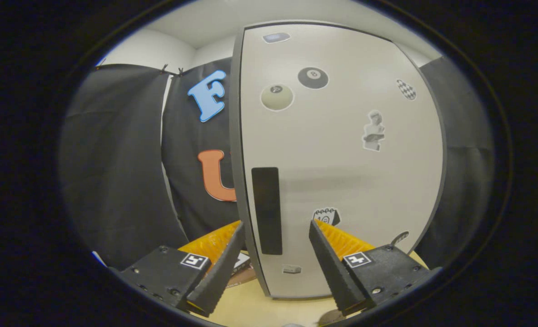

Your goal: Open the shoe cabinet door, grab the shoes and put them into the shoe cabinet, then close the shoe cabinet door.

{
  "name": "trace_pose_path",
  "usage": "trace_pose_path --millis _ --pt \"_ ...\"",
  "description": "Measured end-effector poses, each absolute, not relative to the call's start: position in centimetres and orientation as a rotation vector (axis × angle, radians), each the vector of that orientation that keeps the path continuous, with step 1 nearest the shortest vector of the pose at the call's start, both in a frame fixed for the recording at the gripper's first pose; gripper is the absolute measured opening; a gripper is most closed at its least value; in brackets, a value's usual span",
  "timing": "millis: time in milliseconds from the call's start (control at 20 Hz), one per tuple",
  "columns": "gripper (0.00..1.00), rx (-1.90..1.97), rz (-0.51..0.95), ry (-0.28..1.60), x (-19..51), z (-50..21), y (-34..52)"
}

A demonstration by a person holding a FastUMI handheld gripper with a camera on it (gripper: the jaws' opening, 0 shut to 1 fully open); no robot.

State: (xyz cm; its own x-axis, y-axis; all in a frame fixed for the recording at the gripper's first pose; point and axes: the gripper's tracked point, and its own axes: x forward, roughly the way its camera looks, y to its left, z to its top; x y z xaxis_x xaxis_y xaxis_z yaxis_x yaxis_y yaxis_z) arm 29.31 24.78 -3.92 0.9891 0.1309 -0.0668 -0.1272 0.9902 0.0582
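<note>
Cabinet (341, 159) stands close ahead, tall and pale, its door (351, 181) shut and dotted with stickers. The door's left edge sits between the jaws of the gripper (276, 247), which are wide apart and gripping nothing. A dark vertical handle (266, 210) lies just inside that edge, just ahead of the fingers. My judgement: this is the first step, opening the door. The next move calls for closing the jaws on the edge or handle, then swinging the door outward. Shoes cannot be made out. Black cloth (114, 168) hangs left and right of the cabinet, with a white wall (151, 50) above. A light wooden desk (251, 309) lies under the fingers.
</note>
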Motion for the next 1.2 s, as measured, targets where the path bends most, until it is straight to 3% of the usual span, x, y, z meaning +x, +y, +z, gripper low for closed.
trace_pose_path --millis 150,300,450,850,1200 --pt "0.73 0.065 0.133 0.088 30.9 -4.1 25.6" --pt "0.65 0.068 0.121 0.104 32.2 -4.6 26.1" --pt "0.41 0.039 0.088 0.104 32.5 -4.8 25.9" --pt "0.3 0.029 0.182 0.126 31.0 -4.9 25.4" --pt "0.28 0.059 0.238 0.137 28.4 -4.8 23.8"
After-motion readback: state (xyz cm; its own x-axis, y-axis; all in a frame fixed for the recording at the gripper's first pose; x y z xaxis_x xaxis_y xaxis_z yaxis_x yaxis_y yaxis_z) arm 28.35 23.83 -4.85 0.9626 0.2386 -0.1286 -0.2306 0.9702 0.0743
